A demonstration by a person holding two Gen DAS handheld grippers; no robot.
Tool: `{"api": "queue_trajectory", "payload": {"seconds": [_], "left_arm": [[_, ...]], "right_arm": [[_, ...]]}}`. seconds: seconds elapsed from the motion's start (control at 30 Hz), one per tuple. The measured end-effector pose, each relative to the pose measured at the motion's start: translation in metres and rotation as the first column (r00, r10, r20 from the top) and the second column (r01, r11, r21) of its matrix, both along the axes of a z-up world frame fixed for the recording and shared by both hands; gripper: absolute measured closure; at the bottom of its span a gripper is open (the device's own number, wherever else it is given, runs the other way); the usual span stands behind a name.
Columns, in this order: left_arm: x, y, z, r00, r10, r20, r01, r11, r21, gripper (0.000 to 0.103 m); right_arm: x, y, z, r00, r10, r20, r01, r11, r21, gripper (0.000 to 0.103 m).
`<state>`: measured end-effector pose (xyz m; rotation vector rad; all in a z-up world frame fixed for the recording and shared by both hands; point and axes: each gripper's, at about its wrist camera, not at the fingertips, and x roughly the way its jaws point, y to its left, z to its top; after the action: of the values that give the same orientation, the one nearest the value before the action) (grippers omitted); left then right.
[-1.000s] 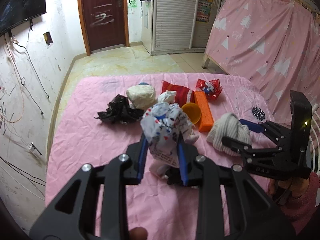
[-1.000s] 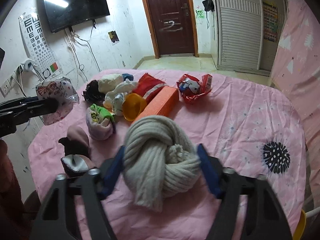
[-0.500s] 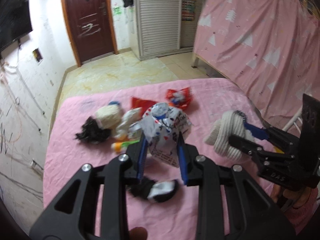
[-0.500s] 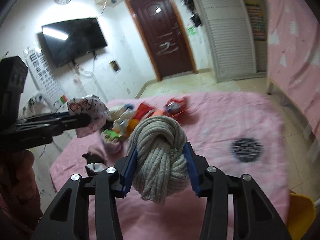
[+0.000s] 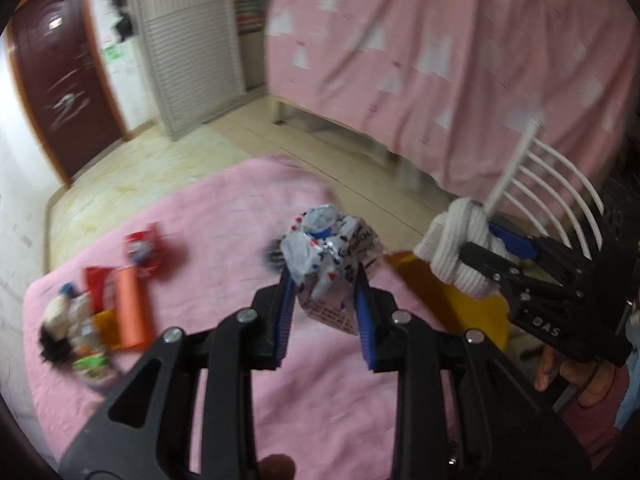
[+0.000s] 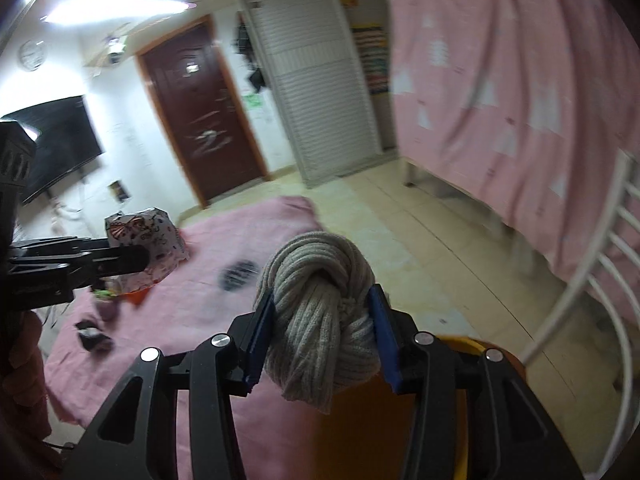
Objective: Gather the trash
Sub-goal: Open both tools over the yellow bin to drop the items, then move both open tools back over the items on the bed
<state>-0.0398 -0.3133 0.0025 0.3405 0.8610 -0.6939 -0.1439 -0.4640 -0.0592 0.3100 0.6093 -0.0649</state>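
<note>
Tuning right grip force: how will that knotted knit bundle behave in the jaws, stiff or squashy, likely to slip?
Probably soft: the knit bundle bulges above the right gripper, whose pads press its sides. Likely light; a loose end droops below without pulling the knot apart. Slipping seems unlikely, since the ribbed yarn looks grippy, though it may sag further if squeezed less.

Dark red door (image 6: 202, 120) in white wall, wall-mounted TV (image 6: 56, 140) and round clock (image 6: 31, 54) to its left. White louvred wardrobe (image 6: 316, 96) beside door. Pink tree-print curtain (image 5: 460, 52) over bed frame. Beige tiled floor (image 6: 420, 240). White chair back (image 5: 552, 192). Ceiling light (image 6: 116, 10) glaring.
</note>
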Motion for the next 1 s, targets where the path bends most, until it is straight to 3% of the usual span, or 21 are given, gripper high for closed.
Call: {"api": "queue_trajectory", "payload": {"seconds": [0.13, 0.2, 0.27, 0.3, 0.47, 0.6, 0.9, 1.0], "left_arm": [[-0.012, -0.037, -0.017, 0.996, -0.076, -0.039, 0.077, 0.997, 0.027, 0.075], [-0.019, -0.052, -0.025, 0.993, -0.107, -0.055, 0.109, 0.993, 0.037, 0.067], [-0.026, -0.068, -0.031, 0.988, -0.139, -0.068, 0.142, 0.989, 0.040, 0.038], [-0.030, -0.075, -0.032, 0.986, -0.152, -0.067, 0.155, 0.987, 0.038, 0.036], [-0.043, -0.091, -0.034, 0.977, -0.202, -0.071, 0.205, 0.978, 0.038, 0.036], [-0.044, -0.080, -0.029, 0.977, -0.198, -0.073, 0.200, 0.979, 0.025, 0.035], [-0.017, -0.011, -0.005, 0.996, -0.066, -0.053, 0.064, 0.997, -0.039, 0.034], [-0.009, 0.022, 0.004, 1.000, -0.001, -0.029, -0.001, 0.998, -0.056, 0.028]], "right_arm": [[-0.015, -0.029, -0.025, 0.996, -0.068, -0.058, 0.071, 0.997, 0.040, 0.054], [-0.022, -0.038, -0.036, 0.992, -0.095, -0.078, 0.099, 0.994, 0.054, 0.052], [-0.028, -0.044, -0.042, 0.990, -0.112, -0.085, 0.118, 0.991, 0.063, 0.049], [-0.033, -0.048, -0.045, 0.988, -0.130, -0.085, 0.136, 0.989, 0.066, 0.046], [-0.046, -0.071, -0.047, 0.975, -0.205, -0.084, 0.212, 0.974, 0.082, 0.045], [-0.050, -0.075, -0.044, 0.972, -0.222, -0.074, 0.228, 0.970, 0.083, 0.044], [-0.015, -0.029, -0.010, 0.993, -0.117, -0.033, 0.118, 0.992, 0.047, 0.044], [0.002, -0.008, 0.000, 0.997, -0.071, -0.025, 0.072, 0.997, 0.035, 0.044]]}}
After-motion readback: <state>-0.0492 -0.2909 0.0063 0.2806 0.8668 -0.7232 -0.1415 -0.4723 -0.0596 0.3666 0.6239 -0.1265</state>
